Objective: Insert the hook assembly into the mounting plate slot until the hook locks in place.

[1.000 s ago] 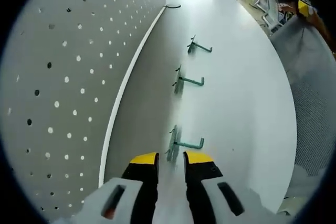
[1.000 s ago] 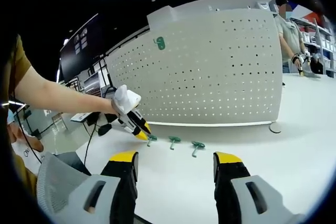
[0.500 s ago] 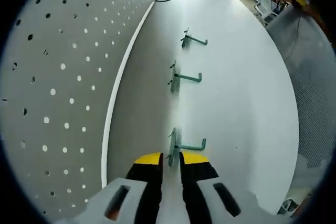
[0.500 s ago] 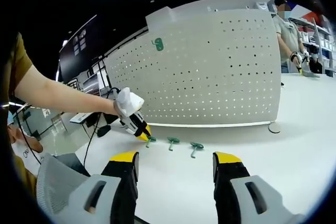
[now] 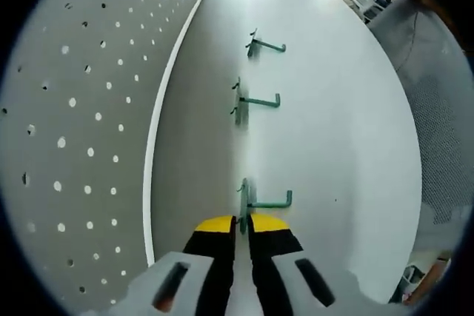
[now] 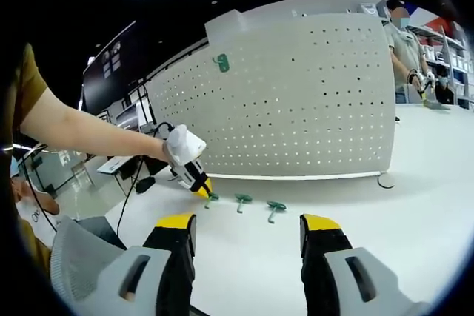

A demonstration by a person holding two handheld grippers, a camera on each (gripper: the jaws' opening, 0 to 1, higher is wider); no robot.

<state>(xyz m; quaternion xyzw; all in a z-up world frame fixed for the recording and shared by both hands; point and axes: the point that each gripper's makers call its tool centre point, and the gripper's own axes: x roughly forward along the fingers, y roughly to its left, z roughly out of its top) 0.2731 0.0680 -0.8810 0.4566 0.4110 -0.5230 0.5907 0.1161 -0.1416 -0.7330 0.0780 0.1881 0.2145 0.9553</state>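
Left of the fingers, grey perforated pegboard plate (image 5: 81, 109) standing on white table (image 5: 341, 131). Three green metal hooks (image 5: 242, 101) in a row ahead. Left gripper (image 5: 243, 221) pinched narrow on nearest green hook (image 5: 246, 199). Right gripper (image 6: 244, 221) spread wide, empty, well short of the hooks.

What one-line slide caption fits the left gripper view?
Left gripper closes on the nearest of three green hooks beside the pegboard.
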